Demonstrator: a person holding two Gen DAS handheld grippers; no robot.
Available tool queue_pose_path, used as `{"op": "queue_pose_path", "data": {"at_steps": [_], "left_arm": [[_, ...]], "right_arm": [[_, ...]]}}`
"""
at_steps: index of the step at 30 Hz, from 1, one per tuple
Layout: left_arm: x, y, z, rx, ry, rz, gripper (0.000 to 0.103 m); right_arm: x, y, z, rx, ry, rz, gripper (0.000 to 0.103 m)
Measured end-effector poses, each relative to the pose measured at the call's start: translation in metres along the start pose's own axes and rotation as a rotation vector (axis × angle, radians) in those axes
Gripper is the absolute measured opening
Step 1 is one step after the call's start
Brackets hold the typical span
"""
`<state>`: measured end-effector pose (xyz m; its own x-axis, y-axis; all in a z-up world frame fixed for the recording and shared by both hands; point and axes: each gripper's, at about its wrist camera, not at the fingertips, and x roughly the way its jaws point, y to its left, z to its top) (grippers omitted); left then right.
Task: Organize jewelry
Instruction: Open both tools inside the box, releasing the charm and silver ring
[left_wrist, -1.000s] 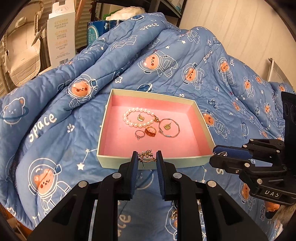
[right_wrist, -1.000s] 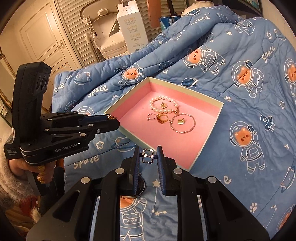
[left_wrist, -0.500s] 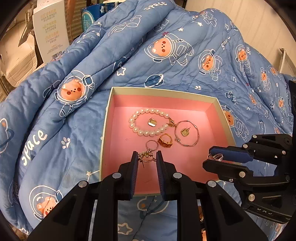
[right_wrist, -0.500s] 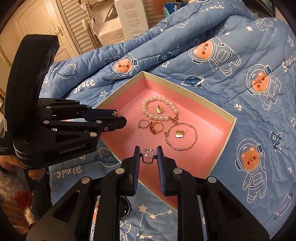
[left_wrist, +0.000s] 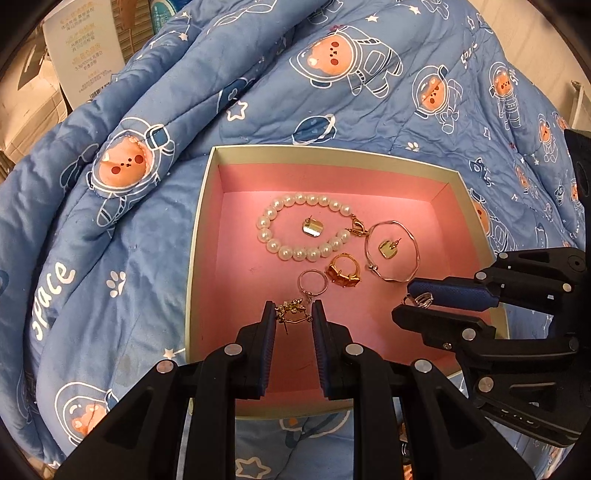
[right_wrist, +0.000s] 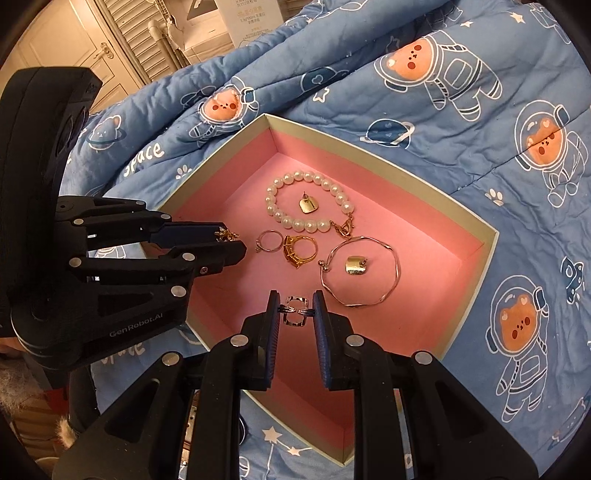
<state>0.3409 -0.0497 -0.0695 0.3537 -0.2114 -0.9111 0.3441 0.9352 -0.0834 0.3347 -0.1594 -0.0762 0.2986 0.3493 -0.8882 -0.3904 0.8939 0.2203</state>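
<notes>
Jewelry box sits at twelve o'clock. My left gripper pinches a gold earring; my right gripper pinches a silver ring.

Glossy pearl bracelet, quilted cloth blanket

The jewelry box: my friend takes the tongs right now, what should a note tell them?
Left tongs: shut on a gold earring, over the pink box.
Right tongs: shut on a silver ring, also over the box.
Already in the box: pearl bracelet, bangle, two gold studs, two rings.
Left to do: set both held pieces down inside, probably on bare pink floor.
</notes>
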Motion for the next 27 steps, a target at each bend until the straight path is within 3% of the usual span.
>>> {"op": "queue_pose_path", "data": {"at_steps": [15, 23, 27], "left_arm": [[0.010, -0.010, -0.002, 0.058, 0.013, 0.067, 0.020], [-0.001, -0.007, 0.001, 0.039, -0.019, 0.065, 0.036], [-0.016, -0.004, 0.001, 0.027, -0.058, 0.054, 0.047]], "right_arm": [[0.022, 0.002, 0.007, -0.049, 0.049, -0.077, 0.019], [0.026, 0.000, 0.009, -0.066, 0.045, -0.067, 0.019], [0.024, -0.002, 0.007, -0.069, 0.034, -0.066, 0.030]]}}
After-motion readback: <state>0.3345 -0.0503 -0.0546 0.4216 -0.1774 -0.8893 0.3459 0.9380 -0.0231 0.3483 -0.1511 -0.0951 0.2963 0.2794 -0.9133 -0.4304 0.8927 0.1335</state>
